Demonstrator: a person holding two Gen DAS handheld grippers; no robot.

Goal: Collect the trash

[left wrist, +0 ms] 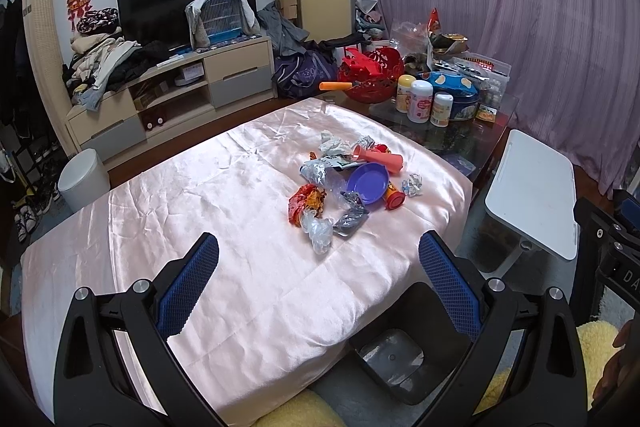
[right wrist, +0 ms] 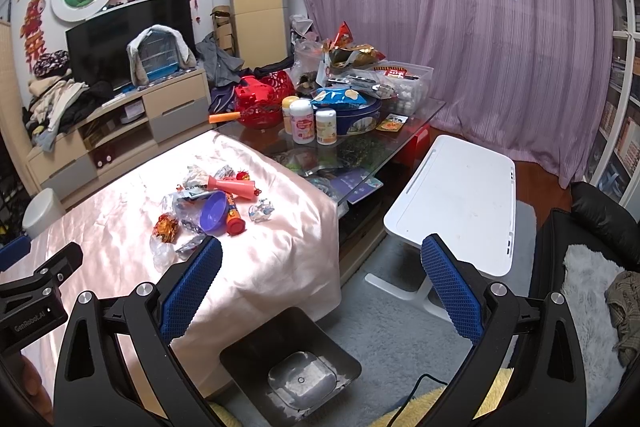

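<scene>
A heap of trash lies on the pink satin cloth (left wrist: 224,211): a red-gold foil wrapper (left wrist: 306,203), a clear plastic wad (left wrist: 320,231), a silver packet (left wrist: 352,221), a crumpled foil ball (left wrist: 413,184), grey paper (left wrist: 334,143). Among it sit a purple bowl (left wrist: 368,183), a pink tube (left wrist: 380,159) and a red-capped tube (left wrist: 394,201). A black bin (left wrist: 404,351) stands on the floor at the table's near corner; it also shows in the right wrist view (right wrist: 292,367). My left gripper (left wrist: 318,279) is open, empty, short of the heap. My right gripper (right wrist: 322,285) is open, empty, above the bin; the heap (right wrist: 208,207) lies to its left.
A glass coffee table (right wrist: 400,119) behind the cloth holds bottles, a blue tin and red baskets. A white side table (right wrist: 460,203) stands to the right. A white stool (left wrist: 84,179) stands at left. A TV cabinet and purple curtains stand at the back.
</scene>
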